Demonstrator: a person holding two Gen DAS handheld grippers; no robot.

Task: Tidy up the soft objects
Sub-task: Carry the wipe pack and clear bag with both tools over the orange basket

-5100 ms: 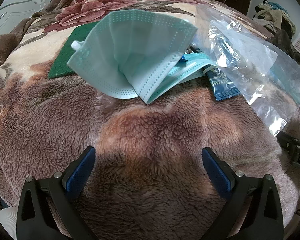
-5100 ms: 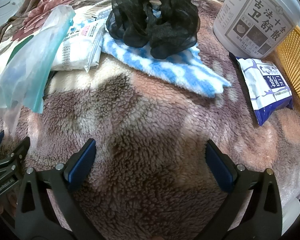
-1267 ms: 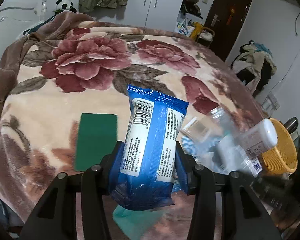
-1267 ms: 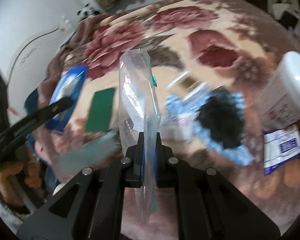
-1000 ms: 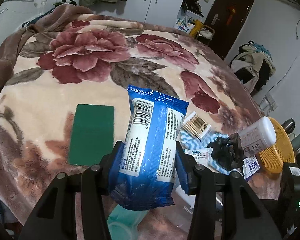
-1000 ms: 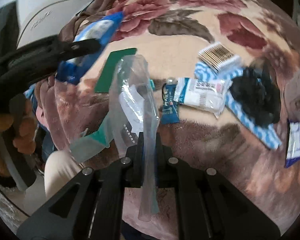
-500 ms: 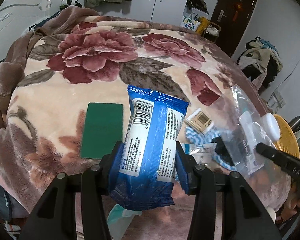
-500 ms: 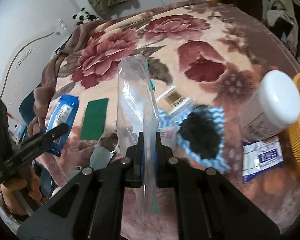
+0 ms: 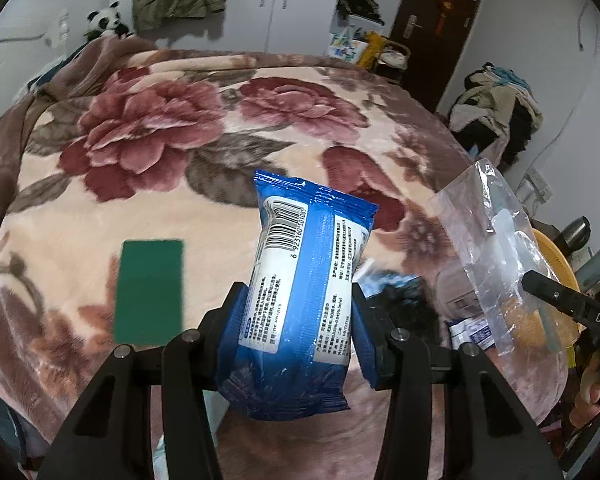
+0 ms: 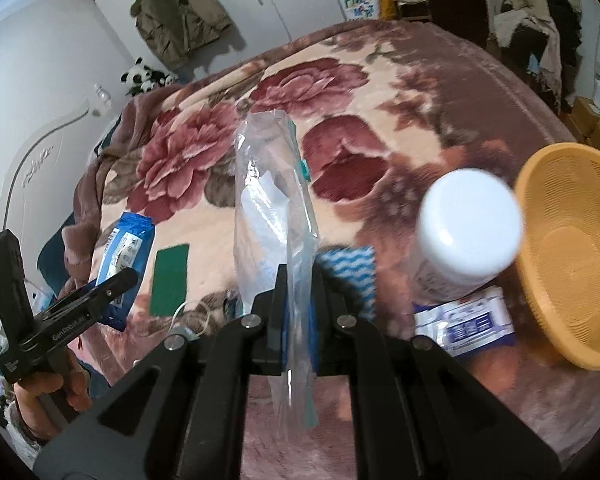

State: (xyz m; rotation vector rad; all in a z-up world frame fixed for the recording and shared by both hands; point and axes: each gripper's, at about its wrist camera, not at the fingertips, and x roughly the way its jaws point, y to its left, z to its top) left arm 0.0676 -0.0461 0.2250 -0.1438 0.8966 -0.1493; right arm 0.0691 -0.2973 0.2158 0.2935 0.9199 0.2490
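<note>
Above the bed point(image 9: 100, 208): both my grippers
Left gripper point(image 9: 298, 330): fingers clamp my blue wipes pack point(image 9: 304, 300)
Right gripper point(image 10: 298, 320): fingers pinch my clear bag point(image 10: 274, 216)

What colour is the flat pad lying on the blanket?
Dark green pad, clearest in the left wrist view.

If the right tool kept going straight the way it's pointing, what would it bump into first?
Probably the blue-and-white wavy cloth on the flowered blanket, just past the right tool, which is shut on the clear plastic bag. Depth is hard to judge here.
</note>
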